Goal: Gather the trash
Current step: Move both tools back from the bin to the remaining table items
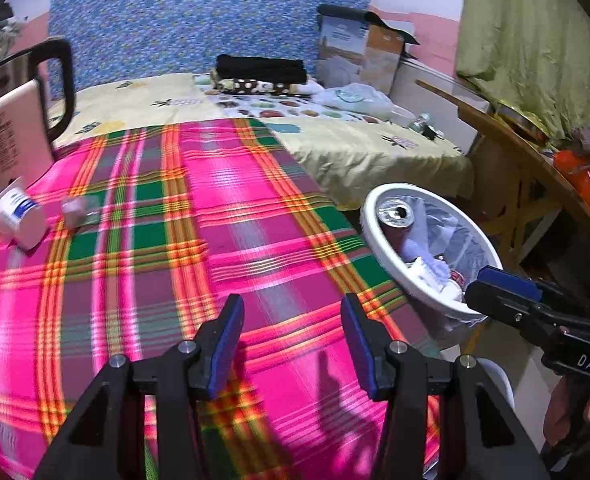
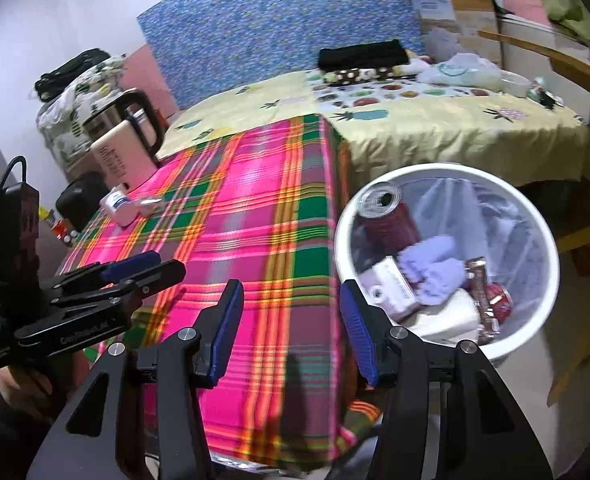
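Bedroom in a lived-in home.
Bed with pale yellow fruit-print sheet, against a blue patterned headboard panel; folded black cloth on a dotted pillow at its head end. Pink plaid cloth over the surface at the bed's foot; electric kettle at its far-left corner. Wooden table beside the bed; white waste bin on the floor.

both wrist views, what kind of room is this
Most likely a bedroom at home: a bed under a yellow fruit-print sheet, a table in a pink plaid cloth, and a white round trash bin.
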The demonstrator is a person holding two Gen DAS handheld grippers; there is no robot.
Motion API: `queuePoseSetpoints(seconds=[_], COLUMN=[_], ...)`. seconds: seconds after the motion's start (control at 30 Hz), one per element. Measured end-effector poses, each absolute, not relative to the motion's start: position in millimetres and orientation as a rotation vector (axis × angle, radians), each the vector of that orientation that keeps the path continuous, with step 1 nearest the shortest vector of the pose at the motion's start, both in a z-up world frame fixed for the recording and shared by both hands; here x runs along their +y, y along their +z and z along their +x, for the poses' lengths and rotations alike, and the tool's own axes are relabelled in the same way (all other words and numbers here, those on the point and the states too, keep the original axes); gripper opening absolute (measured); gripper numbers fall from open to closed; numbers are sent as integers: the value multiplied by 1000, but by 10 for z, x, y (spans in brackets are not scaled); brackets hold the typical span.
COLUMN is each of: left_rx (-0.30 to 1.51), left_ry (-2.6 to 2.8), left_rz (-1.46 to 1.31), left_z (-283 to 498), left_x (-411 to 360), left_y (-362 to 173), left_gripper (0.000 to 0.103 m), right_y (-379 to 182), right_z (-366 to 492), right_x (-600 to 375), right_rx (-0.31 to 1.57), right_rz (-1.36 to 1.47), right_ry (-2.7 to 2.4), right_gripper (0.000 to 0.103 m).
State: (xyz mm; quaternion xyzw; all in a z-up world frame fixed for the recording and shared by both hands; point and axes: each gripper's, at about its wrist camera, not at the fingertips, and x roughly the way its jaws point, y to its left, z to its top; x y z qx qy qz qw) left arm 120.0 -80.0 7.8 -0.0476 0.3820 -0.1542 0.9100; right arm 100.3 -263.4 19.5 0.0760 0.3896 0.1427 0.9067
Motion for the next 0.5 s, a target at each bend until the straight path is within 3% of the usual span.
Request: queuePoseSetpoints(seconds=[0.5], left_rx=[779], left_ry=[-151], left_rz=[-157], left_z=[1045], left_x=[-160], left_y=[56], left_gripper=[52], right_y=[173], right_z=[1122], right_x=[-2161], right_rx=[832], right_rz=[128], right_ry=[408], right_gripper=[52])
